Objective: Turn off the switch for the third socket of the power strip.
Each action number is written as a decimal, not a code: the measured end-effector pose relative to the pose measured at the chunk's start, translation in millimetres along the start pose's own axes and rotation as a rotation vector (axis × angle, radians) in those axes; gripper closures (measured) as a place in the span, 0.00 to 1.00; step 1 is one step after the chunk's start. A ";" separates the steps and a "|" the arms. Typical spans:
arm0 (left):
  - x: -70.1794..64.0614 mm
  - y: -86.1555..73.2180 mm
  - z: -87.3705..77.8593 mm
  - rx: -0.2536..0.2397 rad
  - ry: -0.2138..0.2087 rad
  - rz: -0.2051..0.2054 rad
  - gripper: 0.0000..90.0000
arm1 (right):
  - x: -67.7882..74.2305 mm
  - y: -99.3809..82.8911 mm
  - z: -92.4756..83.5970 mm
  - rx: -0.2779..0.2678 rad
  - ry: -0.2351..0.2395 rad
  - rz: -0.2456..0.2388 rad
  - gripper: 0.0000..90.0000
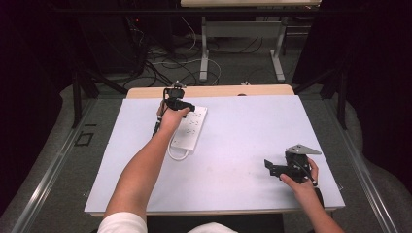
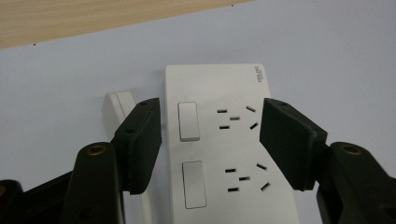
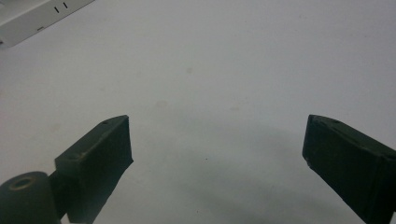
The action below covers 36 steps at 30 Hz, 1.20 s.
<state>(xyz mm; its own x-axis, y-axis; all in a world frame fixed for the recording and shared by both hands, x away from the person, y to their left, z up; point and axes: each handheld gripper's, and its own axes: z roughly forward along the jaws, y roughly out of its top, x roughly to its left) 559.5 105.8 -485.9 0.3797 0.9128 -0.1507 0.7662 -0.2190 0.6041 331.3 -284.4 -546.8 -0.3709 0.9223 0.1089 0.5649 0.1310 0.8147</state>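
White plastic forms the power strip (image 1: 190, 127), which is laid flat on the pale sheet covering the table (image 1: 243, 145), in the far left part of that sheet. In the high view its long axis is seen to run from the near left to the far right, slightly tilted from the table's depth, with the far end close to the wooden edge strip (image 1: 214, 91) at the back. A white cable (image 1: 178, 154) is looped out from its near end. In the left gripper view the strip's face is turned upward, two rocker switches (image 2: 188, 121) being ranged along one side and the socket holes (image 2: 235, 117) along the other, and a small printed mark is seen at the far corner.

The left gripper (image 2: 211, 140) is held over the far half of the strip, its jaws parted and set to either side of the strip's width; whether the pads touch the sides cannot be told. A white cord piece (image 2: 119, 109) is seen beside the left jaw.

The right gripper (image 1: 274, 167) is held low over bare sheet at the near right, well apart from the strip, its jaws spread wide with nothing between them.
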 end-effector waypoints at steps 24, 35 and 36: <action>-12.9 -3.8 -35.7 -0.014 -0.027 0.112 0.41 | 0.4 0.3 -0.4 -0.005 0.002 0.002 0.08; -17.5 -11.7 -51.1 -0.037 -0.065 0.127 0.27 | 0.3 0.1 -0.8 -0.003 0.002 -0.001 0.09; -17.5 -12.5 -52.3 -0.036 -0.068 0.130 0.24 | 0.3 0.0 -0.8 -0.003 0.002 -0.001 0.08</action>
<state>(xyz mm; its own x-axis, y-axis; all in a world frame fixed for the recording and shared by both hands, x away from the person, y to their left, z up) 516.1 110.6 -450.0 0.5099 0.8517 -0.1210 0.6897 -0.3207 0.6492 330.6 -284.4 -546.3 -0.3729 0.9213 0.1098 0.5624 0.1304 0.8165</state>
